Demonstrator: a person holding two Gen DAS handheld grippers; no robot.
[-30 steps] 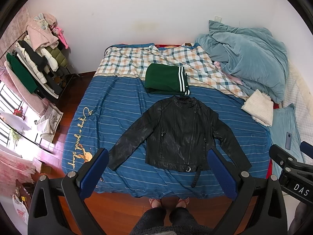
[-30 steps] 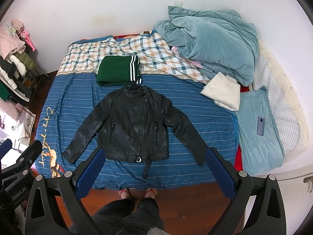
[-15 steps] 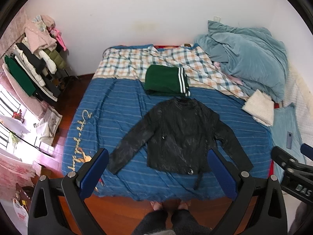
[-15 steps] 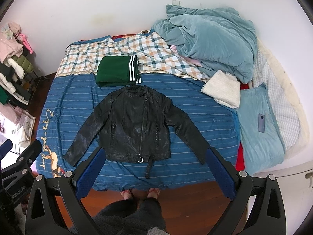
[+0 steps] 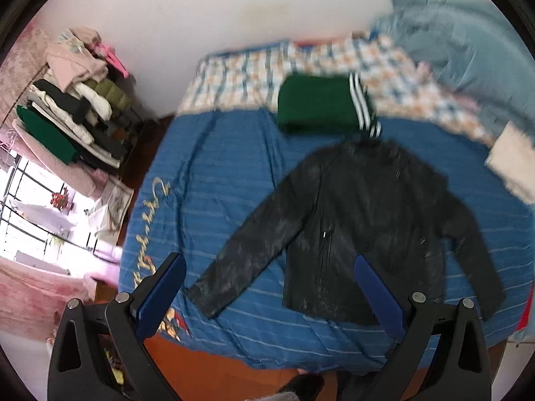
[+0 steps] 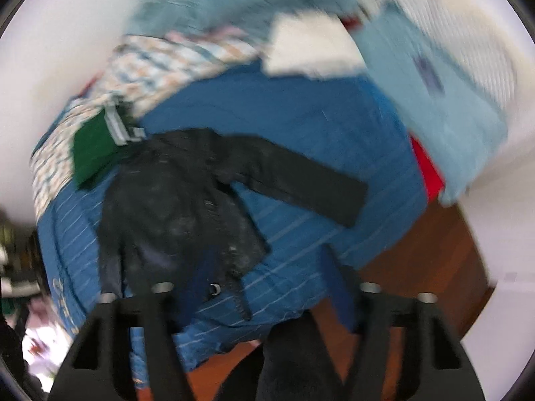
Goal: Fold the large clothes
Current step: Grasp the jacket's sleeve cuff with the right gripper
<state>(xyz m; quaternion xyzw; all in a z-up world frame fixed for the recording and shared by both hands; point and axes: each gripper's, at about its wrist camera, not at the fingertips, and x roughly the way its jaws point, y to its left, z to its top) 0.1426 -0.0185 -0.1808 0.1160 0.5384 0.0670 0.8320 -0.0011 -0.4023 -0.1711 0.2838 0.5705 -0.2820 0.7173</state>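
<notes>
A black leather jacket (image 5: 361,220) lies flat, front up, sleeves spread, on the blue striped bedspread (image 5: 214,173). In the blurred right wrist view the jacket (image 6: 180,207) sits left of centre with one sleeve reaching right. My left gripper (image 5: 267,294) is open and empty, above the jacket's hem and its left sleeve. My right gripper (image 6: 267,287) is open and empty, over the jacket's hem near the bed's foot edge. A folded green garment with white stripes (image 5: 321,103) lies just beyond the collar.
A checked blanket (image 5: 254,73) and a heaped teal duvet (image 5: 468,50) lie at the head of the bed. A cream folded cloth (image 6: 311,46) and a light blue pillow (image 6: 431,93) lie at the right. A loaded clothes rack (image 5: 70,100) stands left. Wooden floor (image 6: 418,254) lies below.
Both grippers have moved down and forward toward the jacket. The left swung leftward; the right swung right and tilted, blurring its view. Both stayed open.
</notes>
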